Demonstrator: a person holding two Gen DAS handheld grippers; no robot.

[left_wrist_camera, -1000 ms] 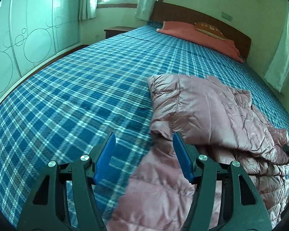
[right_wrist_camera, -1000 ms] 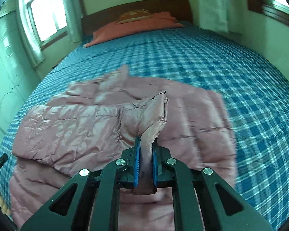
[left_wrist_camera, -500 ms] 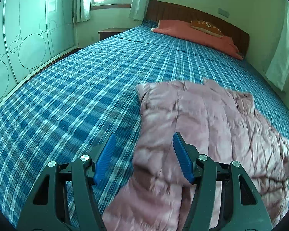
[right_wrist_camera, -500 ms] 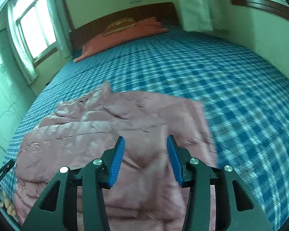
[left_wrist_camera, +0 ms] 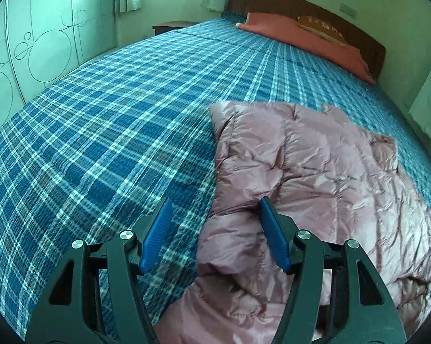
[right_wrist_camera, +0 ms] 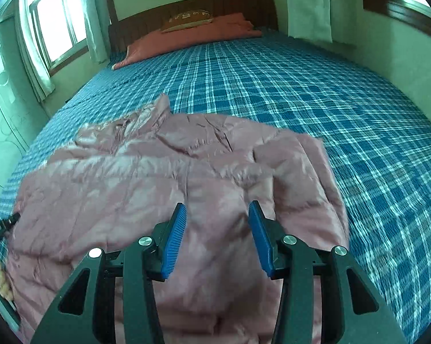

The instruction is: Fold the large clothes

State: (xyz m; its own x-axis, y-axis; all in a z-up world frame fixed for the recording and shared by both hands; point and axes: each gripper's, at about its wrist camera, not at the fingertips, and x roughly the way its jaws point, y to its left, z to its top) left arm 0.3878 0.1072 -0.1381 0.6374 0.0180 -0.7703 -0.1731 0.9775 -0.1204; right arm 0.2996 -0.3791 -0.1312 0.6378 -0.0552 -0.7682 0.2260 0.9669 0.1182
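Bed (left_wrist_camera: 106, 132): one pink jacket (left_wrist_camera: 316, 172); both tongs (left_wrist_camera: 215, 232) (right_wrist_camera: 217, 236) agape, holding nothing.

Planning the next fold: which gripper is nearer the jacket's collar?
Right, as far as the views show. The right gripper hovers open over the jacket, its collar ahead. The left gripper, also open, straddles the jacket's edge, well short of the collar.

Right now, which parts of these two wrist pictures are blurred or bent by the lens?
Right wrist view: the pink puffer jacket is smeared near its right edge. Left wrist view: the jacket looks sharp. Both views: the fisheye bows the plaid bedspread, and dark corners frame each picture.
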